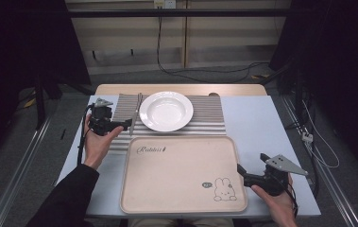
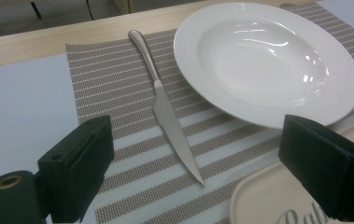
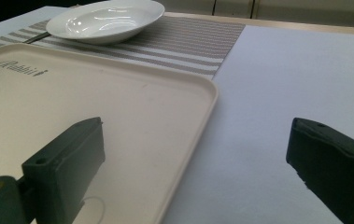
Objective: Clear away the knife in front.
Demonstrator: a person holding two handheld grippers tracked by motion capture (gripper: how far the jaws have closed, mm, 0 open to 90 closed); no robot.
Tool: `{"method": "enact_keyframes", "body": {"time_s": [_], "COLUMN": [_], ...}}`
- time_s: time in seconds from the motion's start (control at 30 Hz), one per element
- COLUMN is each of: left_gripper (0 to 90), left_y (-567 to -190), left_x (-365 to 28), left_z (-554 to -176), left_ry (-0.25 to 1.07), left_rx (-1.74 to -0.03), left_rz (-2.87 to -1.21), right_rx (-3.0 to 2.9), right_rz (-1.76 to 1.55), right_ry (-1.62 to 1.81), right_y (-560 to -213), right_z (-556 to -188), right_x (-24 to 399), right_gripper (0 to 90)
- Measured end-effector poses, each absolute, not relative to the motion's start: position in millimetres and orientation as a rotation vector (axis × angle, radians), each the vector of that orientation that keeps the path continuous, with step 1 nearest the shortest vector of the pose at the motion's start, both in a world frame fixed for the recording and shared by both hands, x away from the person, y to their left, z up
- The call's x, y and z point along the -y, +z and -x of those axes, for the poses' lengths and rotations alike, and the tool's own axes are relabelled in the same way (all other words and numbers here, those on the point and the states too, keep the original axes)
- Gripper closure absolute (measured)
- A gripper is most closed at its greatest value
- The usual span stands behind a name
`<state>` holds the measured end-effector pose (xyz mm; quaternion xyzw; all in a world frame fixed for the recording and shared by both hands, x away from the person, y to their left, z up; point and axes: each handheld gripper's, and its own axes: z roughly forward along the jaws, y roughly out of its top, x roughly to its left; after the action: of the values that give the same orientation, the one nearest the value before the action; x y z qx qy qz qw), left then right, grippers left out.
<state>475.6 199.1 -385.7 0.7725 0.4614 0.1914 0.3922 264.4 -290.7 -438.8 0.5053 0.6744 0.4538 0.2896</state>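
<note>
1. Left tool: jaws spread wide, nothing held. In the left gripper view it is seen low over the striped placemat, aimed at the knife, whose blade lies between the two jaws but untouched.
2. Right tool: jaws also wide apart, empty. It is parked at the right edge of the beige tray, one jaw over the tray rim, the other over the bare desk.
3. Knife located on the placemat, just left of the white plate, near it but apart. Handle points away from the person, serrated tip toward the tray, ending close to the tray's far rim.
4. Handling judged: metal, stiff, fairly light, smooth and slippery. It lies flat, so little height is offered for a pinch. The rounded handle or the neck where the blade begins is probably the best hold; the thin blade is likely to slip or twist.
5. The plate's rim sits close to the knife, so a widely opened jaw could knock it; ceramic, fragile.
6. Left hand: forearm in a dark sleeve enters from lower left, tool pointed right toward the knife, held about level.
7. Right hand: low at the near right corner, tool pointed left toward the tray, idle by the look of it.
</note>
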Motion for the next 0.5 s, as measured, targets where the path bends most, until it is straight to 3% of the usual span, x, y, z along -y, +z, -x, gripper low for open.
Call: {"method": "enact_keyframes", "body": {"time_s": [0.5], "left_gripper": [12.7], "left_y": [-386], "left_x": [-185], "left_z": [-533], "left_ry": [0.511], "left_rx": [-1.194], "left_rz": [-2.008], "right_rx": [-1.804], "right_rz": [-1.372], "right_ry": [1.223], "right_y": [-441], "right_z": [-267], "right_x": [293], "right_gripper": [4.4]}}
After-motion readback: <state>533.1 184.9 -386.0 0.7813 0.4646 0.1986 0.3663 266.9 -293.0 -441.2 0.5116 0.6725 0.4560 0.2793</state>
